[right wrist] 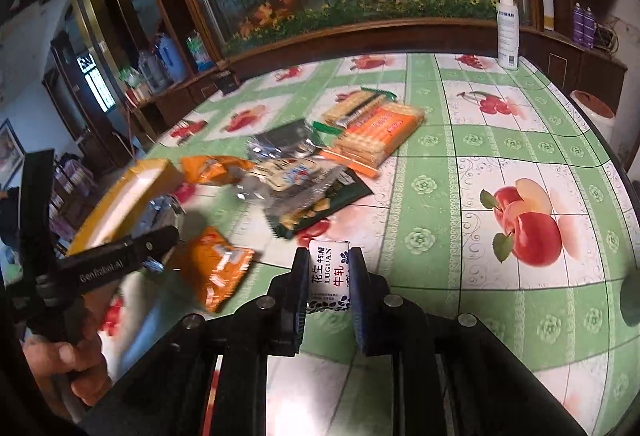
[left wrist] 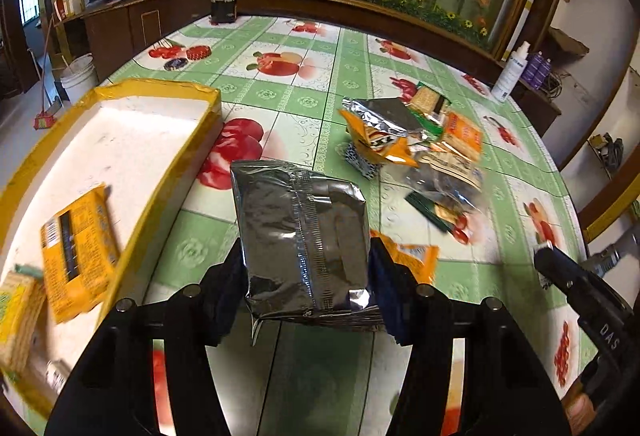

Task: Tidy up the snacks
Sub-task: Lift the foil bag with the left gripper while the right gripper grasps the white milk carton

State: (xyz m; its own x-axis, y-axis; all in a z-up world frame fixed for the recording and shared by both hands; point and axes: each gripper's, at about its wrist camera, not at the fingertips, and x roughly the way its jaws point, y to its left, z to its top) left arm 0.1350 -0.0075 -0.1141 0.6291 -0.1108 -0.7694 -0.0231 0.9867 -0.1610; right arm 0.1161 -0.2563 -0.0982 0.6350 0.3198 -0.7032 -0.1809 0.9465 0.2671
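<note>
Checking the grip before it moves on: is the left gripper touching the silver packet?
Touching. The left wrist view shows the left gripper with both fingers pressed against the sides of the silver packet, which it holds above the table.

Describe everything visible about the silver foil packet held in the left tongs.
The silver foil packet is a plump, roughly rectangular pouch of crinkled, reflective metallised film with a raised seam running lengthwise down its face and crimped ends. No print shows on this side. The left tongs clamp it from both sides near its lower half, holding it above the fruit-patterned tablecloth, just right of the yellow-rimmed tray. Nothing but the fingers appears to touch it.
</note>
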